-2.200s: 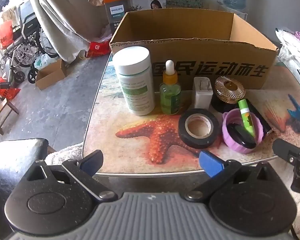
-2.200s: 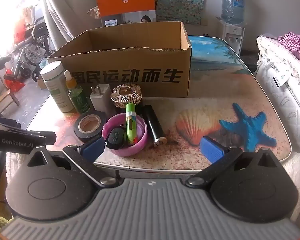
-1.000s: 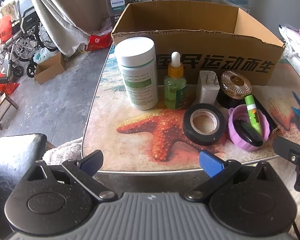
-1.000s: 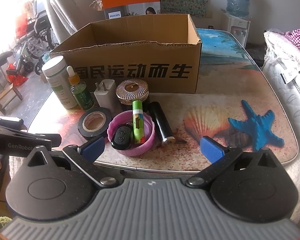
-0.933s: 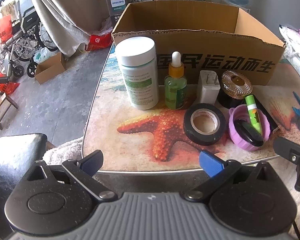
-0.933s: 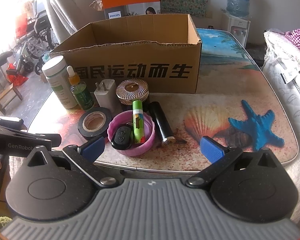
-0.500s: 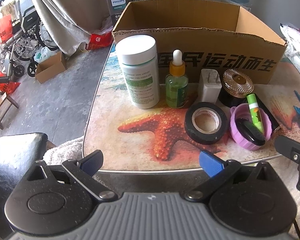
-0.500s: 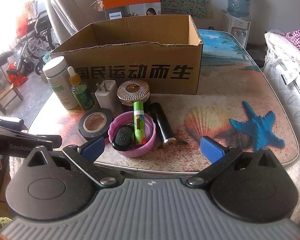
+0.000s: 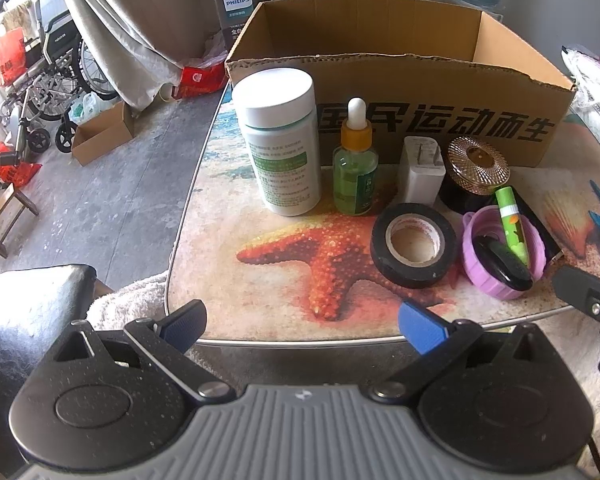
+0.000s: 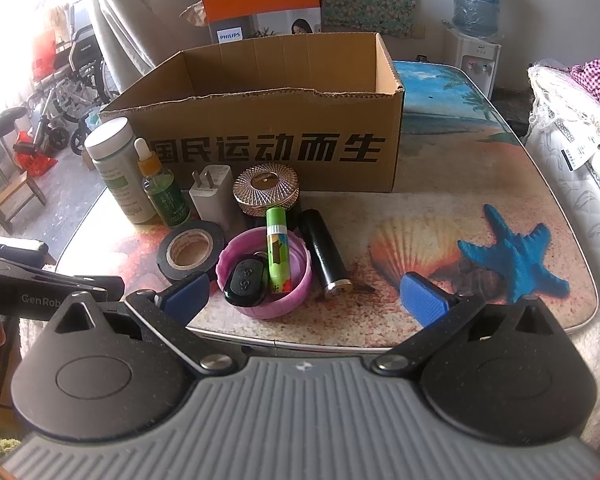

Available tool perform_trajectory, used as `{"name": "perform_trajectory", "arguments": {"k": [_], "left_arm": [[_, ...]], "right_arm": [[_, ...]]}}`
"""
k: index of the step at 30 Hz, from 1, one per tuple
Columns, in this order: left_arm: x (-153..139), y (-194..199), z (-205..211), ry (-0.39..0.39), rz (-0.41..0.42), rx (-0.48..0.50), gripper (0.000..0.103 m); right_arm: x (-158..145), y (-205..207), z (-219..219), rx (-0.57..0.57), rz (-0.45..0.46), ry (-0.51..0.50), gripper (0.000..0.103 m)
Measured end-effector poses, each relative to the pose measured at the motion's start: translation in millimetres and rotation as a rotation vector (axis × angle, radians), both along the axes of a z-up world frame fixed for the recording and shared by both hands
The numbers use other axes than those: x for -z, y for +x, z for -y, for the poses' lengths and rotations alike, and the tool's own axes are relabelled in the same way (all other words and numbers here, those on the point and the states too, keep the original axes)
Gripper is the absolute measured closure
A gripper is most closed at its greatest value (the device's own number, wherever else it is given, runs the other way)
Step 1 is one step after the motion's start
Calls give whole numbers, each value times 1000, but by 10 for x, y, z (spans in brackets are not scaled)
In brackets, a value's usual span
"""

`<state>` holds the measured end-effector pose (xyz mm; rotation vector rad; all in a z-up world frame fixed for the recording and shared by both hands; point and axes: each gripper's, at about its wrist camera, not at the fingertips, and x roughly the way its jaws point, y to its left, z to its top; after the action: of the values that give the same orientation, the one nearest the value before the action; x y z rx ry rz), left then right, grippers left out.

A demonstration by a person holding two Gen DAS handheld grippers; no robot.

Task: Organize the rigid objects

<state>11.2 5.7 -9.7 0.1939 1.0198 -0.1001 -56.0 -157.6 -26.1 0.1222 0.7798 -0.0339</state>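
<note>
An open cardboard box point(image 9: 432, 96) point(image 10: 284, 136) stands at the back of the table. In front of it stand a white pill bottle point(image 9: 280, 144) point(image 10: 118, 170), a green dropper bottle point(image 9: 356, 168) point(image 10: 164, 190), a white charger point(image 9: 422, 170) point(image 10: 214, 196) and a gold-lidded jar point(image 9: 478, 170) point(image 10: 266, 188). A black tape roll point(image 9: 414, 244) point(image 10: 190, 250) lies beside a purple lid point(image 9: 500, 252) point(image 10: 264, 276) holding a green tube point(image 10: 278, 254) and a black key fob point(image 10: 246, 280). A black cylinder point(image 10: 326, 258) lies right of it. My left gripper point(image 9: 302, 326) and right gripper point(image 10: 306, 298) are open and empty at the table's front edge.
The table point(image 10: 480, 184) has a beach print with starfish and a shell. A wheelchair point(image 9: 48, 80) and a small box stand on the floor to the left. A mattress point(image 10: 580, 168) lies on the right. A water dispenser point(image 10: 474, 44) stands behind.
Both grippers have moved slightly closer to the table; the objects appear a little larger. Nothing on the table has moved.
</note>
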Motion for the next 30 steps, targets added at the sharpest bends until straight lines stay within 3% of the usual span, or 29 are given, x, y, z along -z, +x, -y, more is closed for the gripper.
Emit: {"name": "perform_trajectory", "arguments": {"k": [30], "left_arm": [[32, 8, -18, -8, -7, 4, 0]], "right_arm": [[-19, 12, 27, 11, 16, 1, 1]]}}
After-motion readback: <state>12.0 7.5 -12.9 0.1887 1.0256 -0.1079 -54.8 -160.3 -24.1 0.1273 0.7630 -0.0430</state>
